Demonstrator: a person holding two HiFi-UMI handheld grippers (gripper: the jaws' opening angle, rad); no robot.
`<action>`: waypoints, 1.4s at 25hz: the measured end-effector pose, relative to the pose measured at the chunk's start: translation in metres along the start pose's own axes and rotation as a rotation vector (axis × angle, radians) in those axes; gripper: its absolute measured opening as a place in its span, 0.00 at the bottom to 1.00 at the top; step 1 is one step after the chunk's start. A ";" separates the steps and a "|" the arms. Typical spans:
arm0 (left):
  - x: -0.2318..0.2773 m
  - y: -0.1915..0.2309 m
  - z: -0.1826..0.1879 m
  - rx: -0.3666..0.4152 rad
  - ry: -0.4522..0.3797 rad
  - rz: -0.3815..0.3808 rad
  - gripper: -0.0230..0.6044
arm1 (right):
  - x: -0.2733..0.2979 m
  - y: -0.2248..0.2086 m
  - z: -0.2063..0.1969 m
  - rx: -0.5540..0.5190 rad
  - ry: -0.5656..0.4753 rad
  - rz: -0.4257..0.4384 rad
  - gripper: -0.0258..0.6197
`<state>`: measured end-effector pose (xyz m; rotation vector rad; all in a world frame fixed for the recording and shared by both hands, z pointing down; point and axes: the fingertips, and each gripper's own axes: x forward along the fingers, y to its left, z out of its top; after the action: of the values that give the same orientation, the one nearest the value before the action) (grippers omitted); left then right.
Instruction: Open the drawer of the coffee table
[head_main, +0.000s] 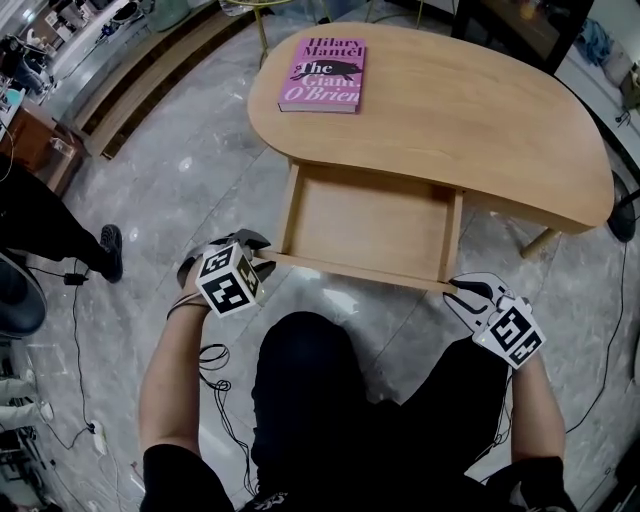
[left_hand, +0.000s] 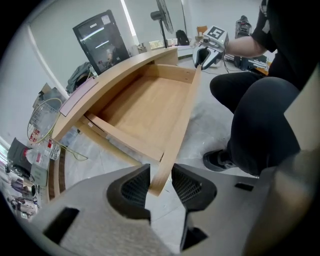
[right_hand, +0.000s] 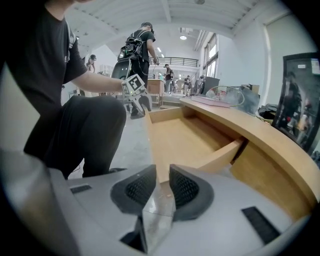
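The coffee table (head_main: 450, 110) has a light wooden top, and its drawer (head_main: 370, 220) stands pulled out toward me, with nothing inside. My left gripper (head_main: 262, 268) is shut on the left end of the drawer front (head_main: 360, 270). In the left gripper view that board's end (left_hand: 182, 120) sits between the pads of the left gripper (left_hand: 161, 185). My right gripper (head_main: 455, 290) is shut on the right end; in the right gripper view the front's corner (right_hand: 152, 145) is pinched by the right gripper (right_hand: 162, 185). Each gripper also shows in the other's view: the right gripper (left_hand: 202, 56), the left gripper (right_hand: 137, 107).
A pink book (head_main: 322, 75) lies on the table's far left. My knees (head_main: 300, 370) are close in front of the drawer. A person's leg and shoe (head_main: 108, 250) stand at the left, with cables (head_main: 80, 300) on the marble floor. A wire basket (right_hand: 225, 95) sits beyond the table.
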<state>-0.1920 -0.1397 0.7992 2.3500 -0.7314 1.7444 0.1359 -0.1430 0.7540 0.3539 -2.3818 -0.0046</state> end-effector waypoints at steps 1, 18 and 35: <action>0.001 -0.001 -0.001 -0.001 0.000 0.000 0.26 | 0.001 0.001 -0.001 0.002 0.001 -0.005 0.18; -0.011 0.000 0.002 -0.105 -0.073 0.038 0.31 | -0.011 -0.003 0.004 0.112 -0.098 -0.022 0.21; -0.033 0.036 0.078 -0.169 -0.326 0.133 0.14 | -0.046 -0.094 0.036 0.359 -0.385 -0.381 0.05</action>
<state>-0.1473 -0.1902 0.7364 2.5439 -1.0574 1.2924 0.1685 -0.2253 0.6870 1.0566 -2.6496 0.1968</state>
